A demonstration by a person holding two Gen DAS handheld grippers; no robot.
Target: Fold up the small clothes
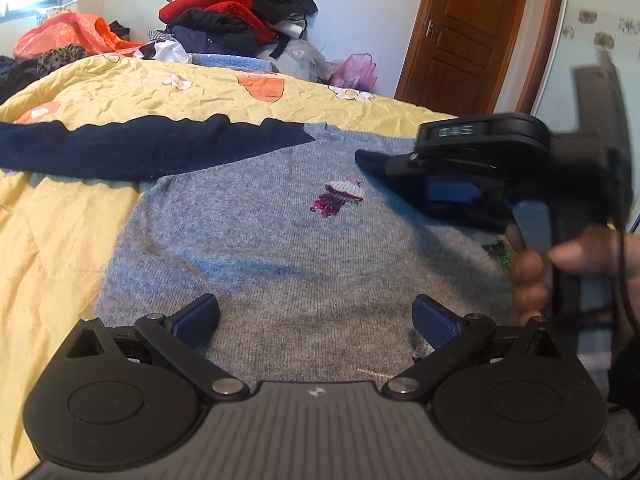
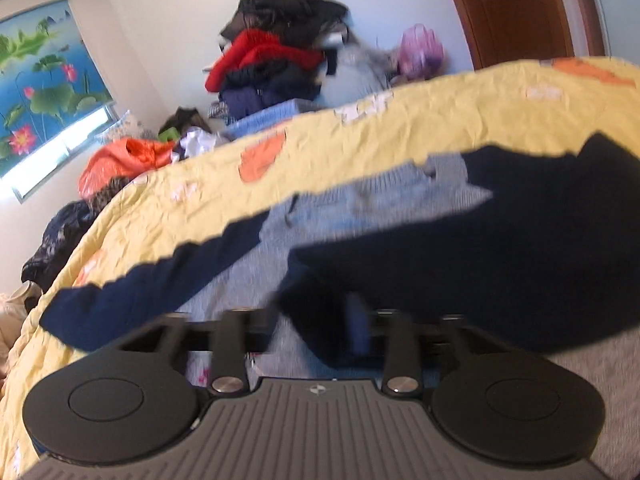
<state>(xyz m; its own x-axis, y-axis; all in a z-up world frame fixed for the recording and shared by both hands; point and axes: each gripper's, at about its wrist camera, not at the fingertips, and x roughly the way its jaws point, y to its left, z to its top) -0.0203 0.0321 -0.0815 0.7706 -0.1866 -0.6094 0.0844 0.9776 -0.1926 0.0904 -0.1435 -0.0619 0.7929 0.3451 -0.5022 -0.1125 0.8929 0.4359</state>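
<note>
A small grey knitted sweater point(image 1: 288, 248) with navy sleeves and a pink sequin motif point(image 1: 340, 196) lies flat on the yellow bedspread point(image 1: 120, 92). Its one navy sleeve point(image 1: 132, 148) stretches out to the left. My left gripper point(image 1: 316, 320) is open and empty, low over the sweater's lower body. My right gripper point(image 1: 384, 164) is shut on the other navy sleeve point(image 2: 460, 264) and holds it over the grey chest; in the right wrist view the sleeve drapes across the shut gripper point(image 2: 332, 320). The sweater's body point(image 2: 256, 280) shows behind it, blurred.
A pile of red, black and navy clothes point(image 1: 236, 12) sits at the far side of the bed. An orange plastic bag point(image 1: 68, 36) lies far left, a pink bag point(image 1: 356, 70) by the wooden door point(image 1: 464, 32). A person's hand point(image 1: 560, 264) grips the right tool.
</note>
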